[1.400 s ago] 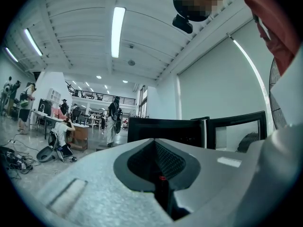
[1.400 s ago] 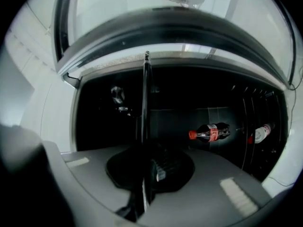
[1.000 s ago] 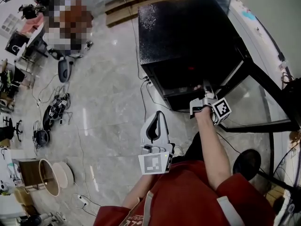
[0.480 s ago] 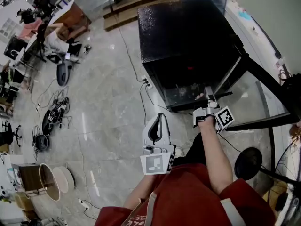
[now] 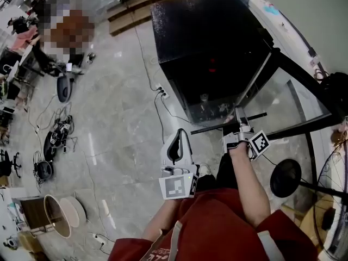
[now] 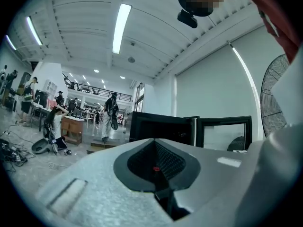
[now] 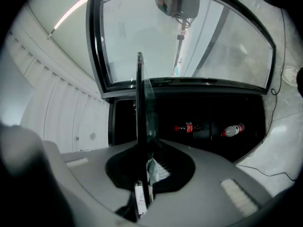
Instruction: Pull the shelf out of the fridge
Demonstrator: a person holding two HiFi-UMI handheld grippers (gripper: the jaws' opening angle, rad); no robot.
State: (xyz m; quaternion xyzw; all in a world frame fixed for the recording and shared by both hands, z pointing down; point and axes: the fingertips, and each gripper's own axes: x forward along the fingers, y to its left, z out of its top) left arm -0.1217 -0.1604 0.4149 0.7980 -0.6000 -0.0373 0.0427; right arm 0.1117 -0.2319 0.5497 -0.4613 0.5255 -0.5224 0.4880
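The black fridge (image 5: 209,42) stands on the floor with its glass door (image 5: 304,99) swung open to the right. Its shelf (image 5: 209,127), a glass plate with a dark front bar, sticks out of the opening. My right gripper (image 5: 238,117) is shut on that front edge. In the right gripper view the shelf (image 7: 143,98) runs edge-on between the jaws of the right gripper (image 7: 142,148). The jaws have just been opening slightly, with the plate still pinched. My left gripper (image 5: 179,139) hangs shut and empty over the floor, left of the fridge. The left gripper view shows that gripper (image 6: 155,145) pointing level at the fridge (image 6: 161,129).
Two bottles (image 7: 188,126) (image 7: 232,130) lie inside the dark fridge. A fan's round black base (image 5: 285,178) stands by my right arm. Cables (image 5: 57,137), a round bin (image 5: 54,213) and a power strip lead (image 5: 159,99) are on the grey floor. People and desks are at far left.
The right gripper has drawn back toward me with the shelf, which now sticks further out of the fridge. The left gripper has shifted a little.
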